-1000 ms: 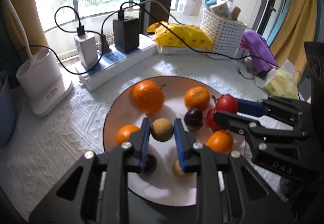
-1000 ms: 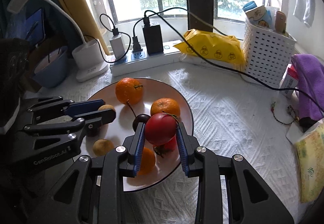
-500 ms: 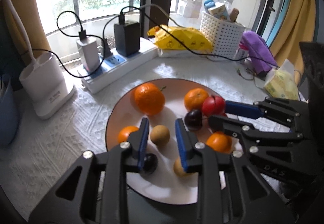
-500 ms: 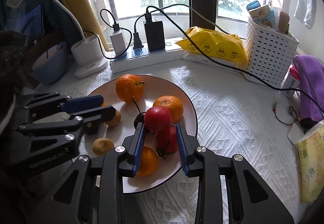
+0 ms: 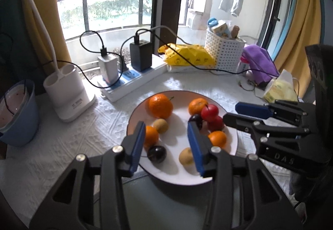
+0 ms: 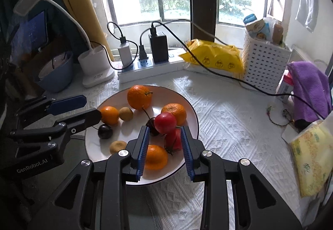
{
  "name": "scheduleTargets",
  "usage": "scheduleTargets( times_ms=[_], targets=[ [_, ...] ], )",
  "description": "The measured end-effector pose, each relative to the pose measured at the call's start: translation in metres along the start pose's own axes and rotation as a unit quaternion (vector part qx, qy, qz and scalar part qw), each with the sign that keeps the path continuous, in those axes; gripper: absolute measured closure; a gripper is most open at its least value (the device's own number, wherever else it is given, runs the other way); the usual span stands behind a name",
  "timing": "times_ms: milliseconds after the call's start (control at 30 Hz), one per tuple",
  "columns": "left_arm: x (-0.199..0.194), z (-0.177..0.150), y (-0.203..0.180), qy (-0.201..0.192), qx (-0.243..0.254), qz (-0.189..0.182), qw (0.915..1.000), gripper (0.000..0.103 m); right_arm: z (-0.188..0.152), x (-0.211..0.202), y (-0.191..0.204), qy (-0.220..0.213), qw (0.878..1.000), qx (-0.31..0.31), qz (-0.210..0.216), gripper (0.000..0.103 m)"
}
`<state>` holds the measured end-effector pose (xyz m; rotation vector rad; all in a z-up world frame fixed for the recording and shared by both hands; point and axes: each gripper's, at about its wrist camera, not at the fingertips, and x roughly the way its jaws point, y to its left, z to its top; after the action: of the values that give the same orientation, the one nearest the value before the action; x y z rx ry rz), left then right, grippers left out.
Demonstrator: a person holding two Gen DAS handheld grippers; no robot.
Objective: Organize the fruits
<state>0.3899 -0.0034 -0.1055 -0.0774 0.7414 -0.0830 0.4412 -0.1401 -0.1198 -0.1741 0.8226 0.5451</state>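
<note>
Released since the earlier frames: the small brown fruit [image 5: 160, 125] that sat between the left tool's pads now lies free on the plate [image 5: 210, 175], and the red tomato [image 6: 165, 123] formerly clamped in the right tool rests on the fruit pile.

Tabletop [image 6: 224, 117] — covered in white textured cloth, carrying the plate at centre. Behind it stand a white power strip [image 5: 133, 82] with chargers plugged in, a white perforated basket [image 6: 264, 65], a yellow bag [image 6: 214, 57], a purple cloth [image 6: 308, 86] and a white lamp base [image 5: 66, 92].

Left tool [image 5: 166, 142]: its jaws have just been opening and now stand apart above the plate's near side, gripping nothing. A dark cherry [image 5: 156, 153] and a second brown fruit [image 5: 186, 156] lie on the plate below the gap, untouched.

Right tool [image 6: 164, 151]: jaws narrowly apart — neither pad presses on anything. It hangs over the plate's right edge, with an orange [image 6: 156, 157] and a second tomato [image 6: 173, 139] showing beneath it.

Fruit, all on the plate: the largest orange [image 6: 139, 96] at the far rim, a mid-sized orange [image 6: 174, 111] to the right touching the red tomato, a smaller orange [image 6: 109, 115] at the left beside the released brown fruit, and a second dark cherry [image 6: 153, 128] against the tomatoes.
</note>
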Motion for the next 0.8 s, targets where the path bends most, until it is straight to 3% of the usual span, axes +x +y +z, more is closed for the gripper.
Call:
scheduleTargets(
  times_ms=[800],
  targets=[
    [-0.102,-0.037,-0.006,-0.053,0.014,0.009,0.9985,0.059,-0.023,-0.084,0.065,-0.036,0.999,-0.037,-0.015,0.07]
  ],
)
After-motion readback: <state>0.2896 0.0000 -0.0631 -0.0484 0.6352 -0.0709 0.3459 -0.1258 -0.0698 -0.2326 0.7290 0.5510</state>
